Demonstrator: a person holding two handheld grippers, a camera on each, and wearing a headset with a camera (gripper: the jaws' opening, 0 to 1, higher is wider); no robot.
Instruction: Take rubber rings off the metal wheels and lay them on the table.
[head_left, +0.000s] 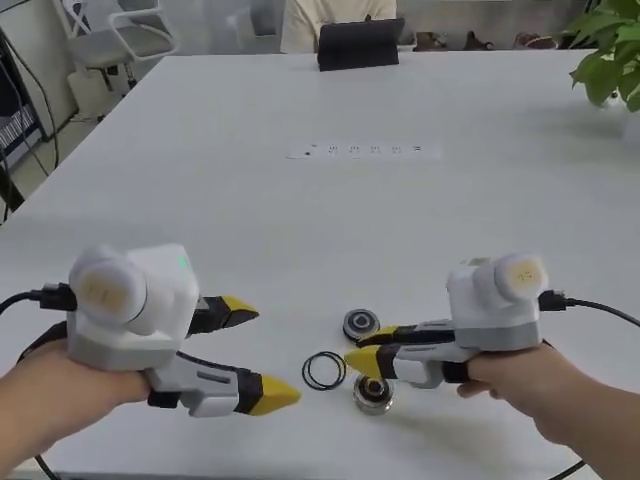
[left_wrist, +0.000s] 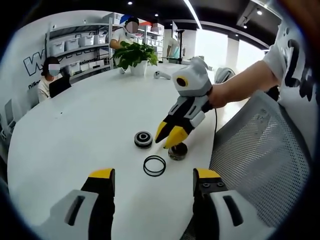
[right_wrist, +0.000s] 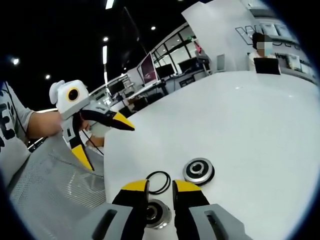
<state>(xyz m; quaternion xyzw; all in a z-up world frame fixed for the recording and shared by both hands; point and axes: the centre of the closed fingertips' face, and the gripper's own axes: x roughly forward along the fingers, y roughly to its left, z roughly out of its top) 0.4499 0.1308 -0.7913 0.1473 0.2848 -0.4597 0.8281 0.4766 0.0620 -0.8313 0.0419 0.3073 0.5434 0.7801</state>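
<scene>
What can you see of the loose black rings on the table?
Thin black rubber-looking rings, apparently two overlapped, lie flat on the white table, off any wheel. They are round and undeformed, with bare tabletop showing inside. They sit close beside the silver metal wheel; contact with it is unclear. Nothing grips them.

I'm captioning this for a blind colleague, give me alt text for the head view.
Two hand-held grippers hover over a white table: the right gripper, jaws narrowly apart, sits at a metal wheel, the left gripper is open. Black rubber rings lie between them, beside a second wheel with a dark rim.
</scene>
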